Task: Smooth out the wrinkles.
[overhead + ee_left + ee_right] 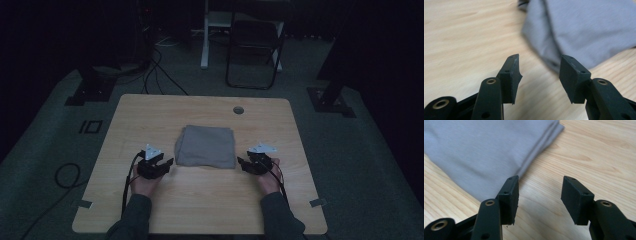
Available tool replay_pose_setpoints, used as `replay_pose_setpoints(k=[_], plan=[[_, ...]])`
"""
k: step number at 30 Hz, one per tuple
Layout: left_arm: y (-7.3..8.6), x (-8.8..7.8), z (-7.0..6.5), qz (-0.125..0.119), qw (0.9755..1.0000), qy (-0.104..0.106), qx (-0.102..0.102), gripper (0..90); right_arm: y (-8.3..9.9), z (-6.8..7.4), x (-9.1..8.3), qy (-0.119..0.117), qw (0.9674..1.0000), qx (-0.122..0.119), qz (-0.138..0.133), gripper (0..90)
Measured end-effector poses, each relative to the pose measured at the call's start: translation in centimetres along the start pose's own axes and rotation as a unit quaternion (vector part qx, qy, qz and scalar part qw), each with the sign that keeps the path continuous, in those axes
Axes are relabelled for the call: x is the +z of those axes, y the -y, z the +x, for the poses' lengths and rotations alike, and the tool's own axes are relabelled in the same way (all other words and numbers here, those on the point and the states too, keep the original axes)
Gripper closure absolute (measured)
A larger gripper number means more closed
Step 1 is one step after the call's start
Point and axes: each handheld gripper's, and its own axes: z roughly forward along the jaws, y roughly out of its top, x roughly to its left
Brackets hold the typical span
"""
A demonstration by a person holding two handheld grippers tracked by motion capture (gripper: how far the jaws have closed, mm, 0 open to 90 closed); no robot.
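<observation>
Hands low either side of folded cloth (206, 146), tools agape

One folded grey cloth (206, 146) at table centre. One wooden table (200, 210), one grommet hole (238, 110) at its 1 o'clock. Two grippers: left gripper (169, 162) at 9 o'clock of the cloth, right gripper (241, 163) at 3 o'clock. One folding chair (254, 45) at 12 o'clock past the table. Two tape strips on the table's near corners (85, 204).
</observation>
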Motion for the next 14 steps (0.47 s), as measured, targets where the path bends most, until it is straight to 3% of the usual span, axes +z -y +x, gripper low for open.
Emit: replay_pose_setpoints(k=[3,8,14], plan=[[0.3,-0.7,0.8,-0.008,0.9995,-0.001,-0.031,50.6,0.3,-0.6,-0.2,0.003,0.9999,0.011,0.001,47.9],[1.0,-0.7,1.6,0.006,0.9989,-0.032,-0.035,50.5,0.8,-1.4,-0.7,0.014,0.9998,0.015,0.004,47.3],[1.4,-0.7,2.5,0.013,0.997,-0.056,-0.053,50.5,1.2,-2.3,-0.8,0.016,0.9994,0.031,0.008,47.0]])
